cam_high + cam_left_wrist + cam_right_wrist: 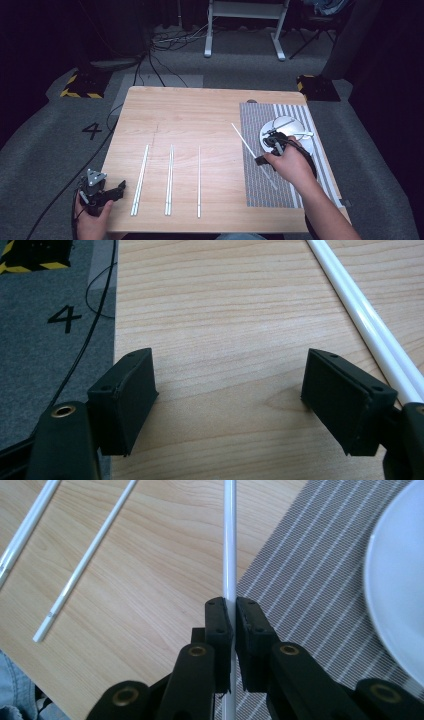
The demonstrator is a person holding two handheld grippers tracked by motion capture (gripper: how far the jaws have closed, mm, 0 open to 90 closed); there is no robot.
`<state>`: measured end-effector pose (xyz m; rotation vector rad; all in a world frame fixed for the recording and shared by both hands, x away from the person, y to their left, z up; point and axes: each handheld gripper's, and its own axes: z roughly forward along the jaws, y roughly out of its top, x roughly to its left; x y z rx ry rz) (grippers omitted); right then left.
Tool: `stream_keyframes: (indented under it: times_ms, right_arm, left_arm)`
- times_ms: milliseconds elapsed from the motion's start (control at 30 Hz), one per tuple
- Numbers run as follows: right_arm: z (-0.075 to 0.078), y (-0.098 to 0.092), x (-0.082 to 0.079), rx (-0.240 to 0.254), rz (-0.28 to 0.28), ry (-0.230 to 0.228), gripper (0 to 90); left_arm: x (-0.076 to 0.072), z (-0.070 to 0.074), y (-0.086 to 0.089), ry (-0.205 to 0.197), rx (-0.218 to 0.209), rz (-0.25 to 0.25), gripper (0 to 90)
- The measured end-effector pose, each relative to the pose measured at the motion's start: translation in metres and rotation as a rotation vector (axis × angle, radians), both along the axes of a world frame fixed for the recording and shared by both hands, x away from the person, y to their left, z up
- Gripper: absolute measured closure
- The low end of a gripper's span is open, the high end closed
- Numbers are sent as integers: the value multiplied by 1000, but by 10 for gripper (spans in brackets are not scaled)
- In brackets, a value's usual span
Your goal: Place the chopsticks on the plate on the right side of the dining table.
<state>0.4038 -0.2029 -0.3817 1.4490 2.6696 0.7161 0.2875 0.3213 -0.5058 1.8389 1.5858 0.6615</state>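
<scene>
My right gripper [260, 160] [234, 611] is shut on a white chopstick [244, 141] [229, 545], holding it slanted over the left edge of the grey striped placemat [260, 185] [320, 580]. A white plate [300, 145] [400, 590] lies on the mat just right of that gripper. On the wooden table [200, 107] lie two pairs of white chopsticks [140, 179] [170, 179] and one single chopstick [199, 180] [85, 560]. My left gripper [119, 189] [230, 390] rests open at the table's near left corner, nothing between its jaws, with the leftmost pair [370, 325] just to its right.
A black cable [107, 132] [87, 335] runs across the grey carpet left of the table, beside a painted "4" [92, 131] [65, 316]. Yellow-black weighted bases [80, 85] [317, 86] and a white frame [245, 25] stand beyond the far edge.
</scene>
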Motion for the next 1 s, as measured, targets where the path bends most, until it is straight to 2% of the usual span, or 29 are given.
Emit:
stream_keyframes:
  times_ms: [133, 300, 467, 767, 1000]
  right_arm:
    - [6, -15, 4, -20, -27, -17, 853]
    - [7, -28, 10, -65, -30, -46, 853]
    - [5, -36, 15, -87, -34, -56, 853]
    - [-8, -57, 34, -142, -77, -50, 853]
    - [-21, -61, 42, -176, -52, -52, 853]
  left_arm:
    - [0, 0, 0, 0, 0, 0, 216]
    - [0, 0, 0, 0, 0, 0, 216]
    - [0, 0, 0, 0, 0, 0, 216]
    - [0, 0, 0, 0, -1, 0, 216]
    - [0, 0, 0, 0, -1, 1, 215]
